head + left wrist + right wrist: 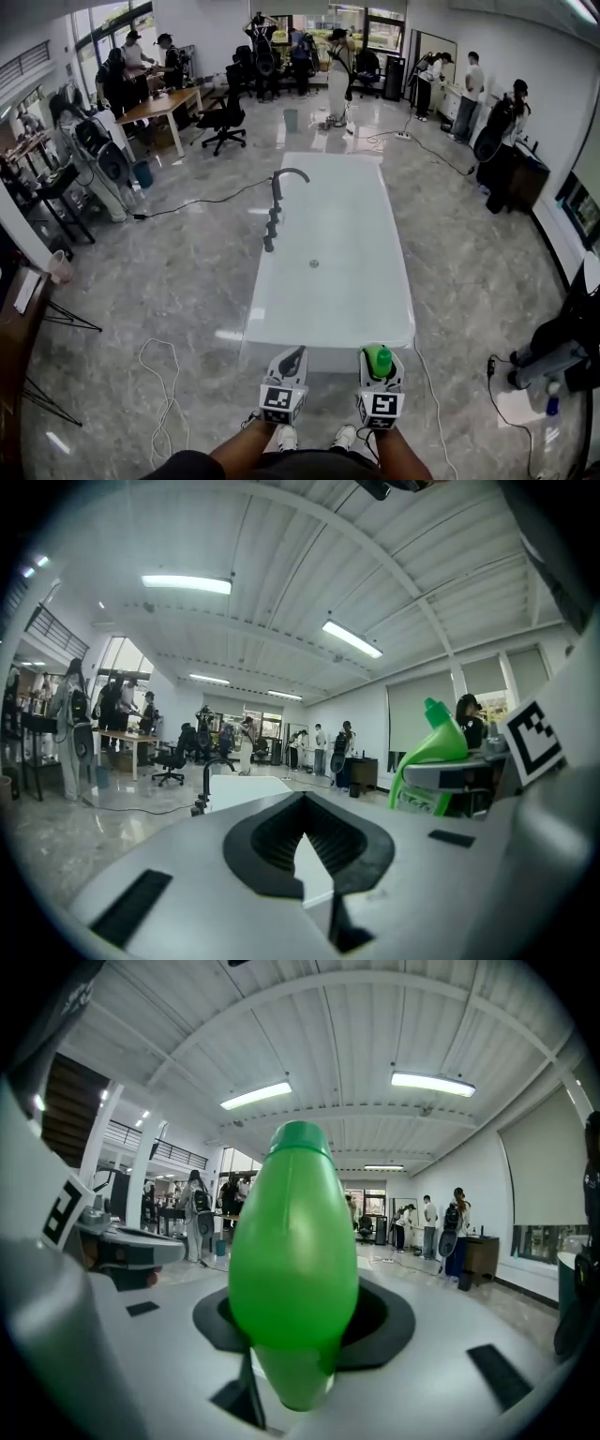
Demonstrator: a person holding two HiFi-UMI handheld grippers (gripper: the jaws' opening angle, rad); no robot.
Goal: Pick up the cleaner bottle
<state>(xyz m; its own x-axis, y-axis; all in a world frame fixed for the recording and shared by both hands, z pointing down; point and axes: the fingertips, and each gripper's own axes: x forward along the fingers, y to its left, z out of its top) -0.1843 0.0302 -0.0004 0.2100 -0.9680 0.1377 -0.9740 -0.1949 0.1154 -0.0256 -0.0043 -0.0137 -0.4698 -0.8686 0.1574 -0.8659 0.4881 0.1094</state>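
Observation:
The cleaner bottle (379, 361) is bright green with a narrow cap, and my right gripper (380, 370) is shut on it. In the right gripper view the bottle (292, 1279) stands upright between the jaws of that gripper (305, 1314) and fills the middle of the picture. My left gripper (292, 362) is level with it on the left, shut and with nothing in it (302, 801). From the left gripper view the green bottle (433, 752) shows at the right, inside the other gripper. Both grippers are held up over the near end of the bathtub.
A long white bathtub (328, 323) stretches away in front of me, with a dark faucet (275, 202) on its left rim. Cables (159, 375) lie on the glossy floor at left. Several people, desks and an office chair (223, 120) stand at the back, and more gear (553, 352) at right.

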